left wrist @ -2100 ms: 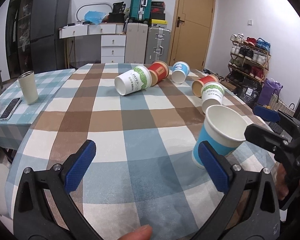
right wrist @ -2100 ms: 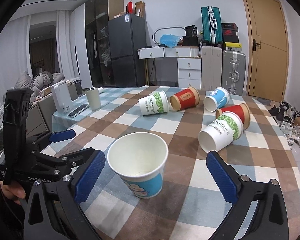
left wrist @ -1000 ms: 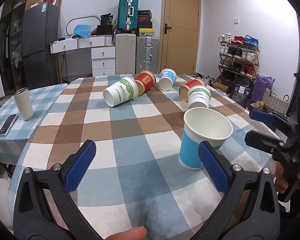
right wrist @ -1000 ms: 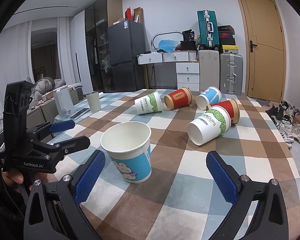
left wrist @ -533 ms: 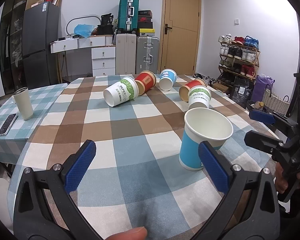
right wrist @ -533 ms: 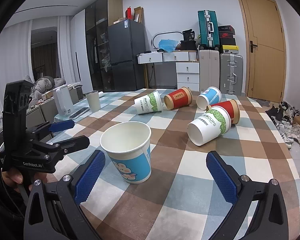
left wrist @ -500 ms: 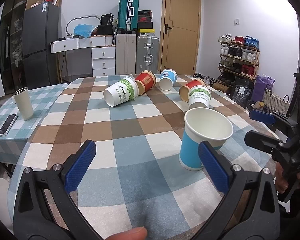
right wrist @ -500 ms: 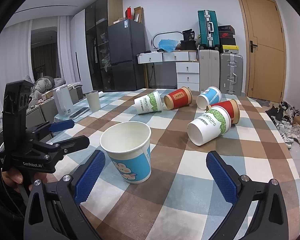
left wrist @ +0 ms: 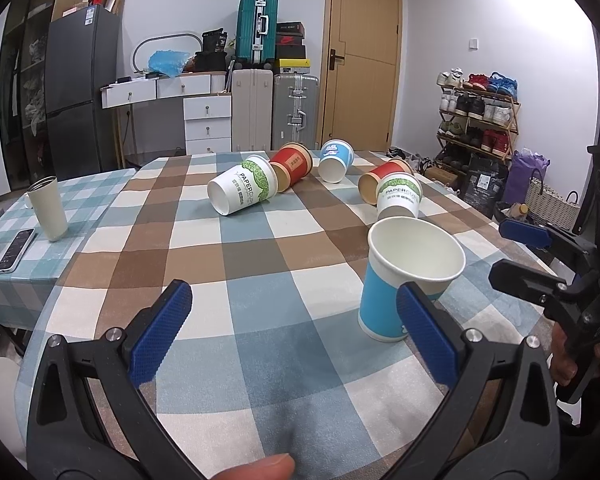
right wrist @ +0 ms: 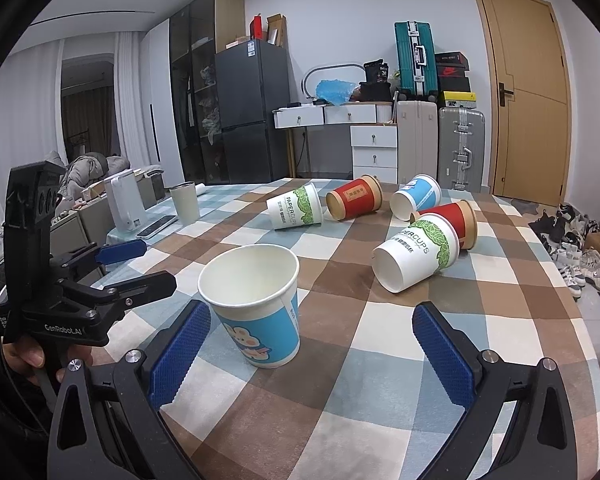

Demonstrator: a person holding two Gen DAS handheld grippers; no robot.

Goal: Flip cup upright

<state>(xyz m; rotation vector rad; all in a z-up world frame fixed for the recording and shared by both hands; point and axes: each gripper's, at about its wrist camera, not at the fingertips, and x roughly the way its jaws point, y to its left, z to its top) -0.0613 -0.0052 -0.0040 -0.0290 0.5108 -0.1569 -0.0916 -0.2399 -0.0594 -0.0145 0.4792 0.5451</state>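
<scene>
A blue and white paper cup (left wrist: 404, 276) stands upright on the checked tablecloth (left wrist: 260, 264); it also shows in the right wrist view (right wrist: 256, 304). My left gripper (left wrist: 296, 328) is open and empty, with the cup just behind its right finger. My right gripper (right wrist: 312, 344) is open and empty, with the cup just beyond its left finger. Several cups lie on their sides farther back: a green-print one (left wrist: 242, 190), a red one (left wrist: 294, 164), a blue one (left wrist: 336, 160), another red one (left wrist: 380, 178) and a second green-print one (right wrist: 418, 254).
A cream tumbler (left wrist: 48, 208) and a phone (left wrist: 16, 244) stand on the side table at the left. A white kettle (right wrist: 124, 200) stands there too. Suitcases, drawers, a fridge and a shoe rack (left wrist: 476, 116) line the walls beyond the table.
The blue cup went from tilted to standing upright about two seconds ago. Both grippers drew back a little; over the last half second nothing has visibly moved.
</scene>
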